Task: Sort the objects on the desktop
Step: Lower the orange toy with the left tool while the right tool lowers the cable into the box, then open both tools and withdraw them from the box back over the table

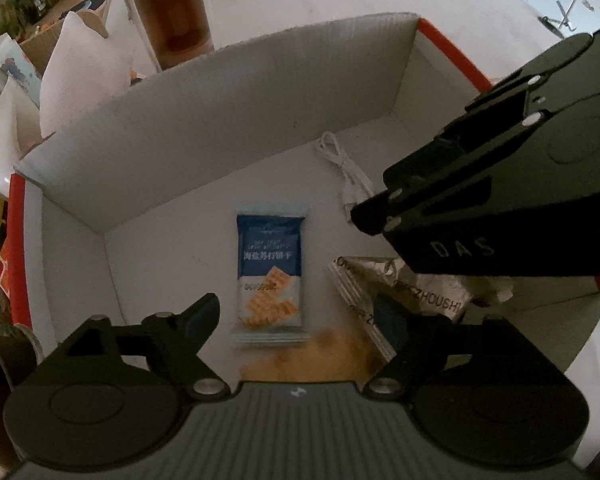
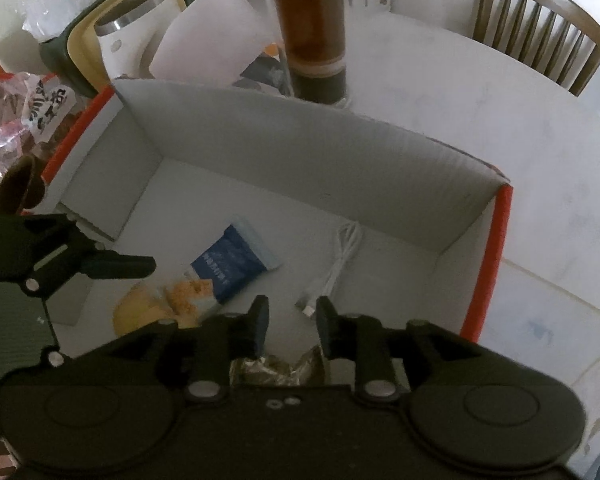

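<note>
**Sorting into box: three items in, both grippers over box floor**

Inside the white cardboard box (image 1: pixel 228 120): blue cracker packet (image 1: pixel 269 270) flat on the floor near the middle; white USB cable (image 1: pixel 346 168) coiled toward the far right corner; silver crinkled snack pouch (image 1: pixel 428 296) at the near right. Orange-yellow patch beside the cracker packet, near edge, too blurred to identify.

Progress, judged from layout: three items already in the box. Still outside, behind the far wall: tea bottle (image 2: pixel 312 36) with dark liquid, white mug (image 2: pixel 128 40), folded white paper (image 2: pixel 212 28), clutter of plastic bags at far left. Unclear which of these count as items to sort; likely more left to do than done.

Left gripper (image 1: pixel 300 316): jaws wide apart, nothing between the pads. Cracker packet directly below the gap, lying free on the box floor. Silver pouch edge just beside the right-hand finger, contact not resolvable.

Right gripper (image 2: pixel 292 328): jaws parted a modest amount, pads not pressing on anything. Silver pouch (image 2: pixel 276 368) visible low between the fingers, close to the gripper body, apparently loose. Cable plug just beyond the fingertips, apart from them. Seen from the left wrist camera, right gripper hangs above the pouch and the near end of the cable.

Table (image 2: pixel 480 92) white, bare to the right of the box; wooden chair (image 2: pixel 540 24) beyond it.
</note>
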Demonstrator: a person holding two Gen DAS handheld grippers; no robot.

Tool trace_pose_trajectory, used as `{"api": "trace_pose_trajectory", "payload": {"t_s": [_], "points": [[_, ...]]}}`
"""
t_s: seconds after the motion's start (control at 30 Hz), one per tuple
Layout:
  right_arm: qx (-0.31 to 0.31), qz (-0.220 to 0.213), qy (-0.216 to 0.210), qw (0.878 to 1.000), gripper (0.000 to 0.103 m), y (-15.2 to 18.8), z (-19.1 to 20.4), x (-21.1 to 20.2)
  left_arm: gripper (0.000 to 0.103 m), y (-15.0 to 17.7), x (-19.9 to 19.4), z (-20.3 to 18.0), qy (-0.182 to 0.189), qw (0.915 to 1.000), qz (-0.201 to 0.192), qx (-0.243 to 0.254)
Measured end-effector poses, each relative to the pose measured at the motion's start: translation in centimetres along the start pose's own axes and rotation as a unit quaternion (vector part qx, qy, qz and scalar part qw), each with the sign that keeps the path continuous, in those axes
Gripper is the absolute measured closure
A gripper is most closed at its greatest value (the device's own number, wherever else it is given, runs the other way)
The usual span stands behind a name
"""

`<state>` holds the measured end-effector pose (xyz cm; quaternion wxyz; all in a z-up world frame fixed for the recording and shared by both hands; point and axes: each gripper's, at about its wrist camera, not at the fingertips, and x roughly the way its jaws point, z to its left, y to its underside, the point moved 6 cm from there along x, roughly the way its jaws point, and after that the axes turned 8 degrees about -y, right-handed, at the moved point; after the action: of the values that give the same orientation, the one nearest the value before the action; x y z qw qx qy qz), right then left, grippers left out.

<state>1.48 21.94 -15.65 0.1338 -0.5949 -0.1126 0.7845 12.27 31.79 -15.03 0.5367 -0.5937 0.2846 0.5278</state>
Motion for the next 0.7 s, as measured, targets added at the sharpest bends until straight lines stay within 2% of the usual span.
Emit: {"api": "trace_pose_trajectory", "payload": {"t_s": [0.3,0.43,0.7], "points": [[0.0,-0.019,-0.019,1.0,0.065,0.5,0.6,-2.6,0.019,0.5,-2.3,0.0,0.011,0.9997,-0.022,-0.009],[0.0,-0.028,-0.027,0.999,0.065,0.7,0.8,-4.0,0.019,0.2,-3.3,0.0,0.013,0.9994,-0.028,-0.016],[-0.009,-0.033,-0.04,0.999,0.064,2.5,1.3,-6.9,0.019,0.6,-5.8,-0.3,-0.004,0.9992,-0.034,-0.022]]}}
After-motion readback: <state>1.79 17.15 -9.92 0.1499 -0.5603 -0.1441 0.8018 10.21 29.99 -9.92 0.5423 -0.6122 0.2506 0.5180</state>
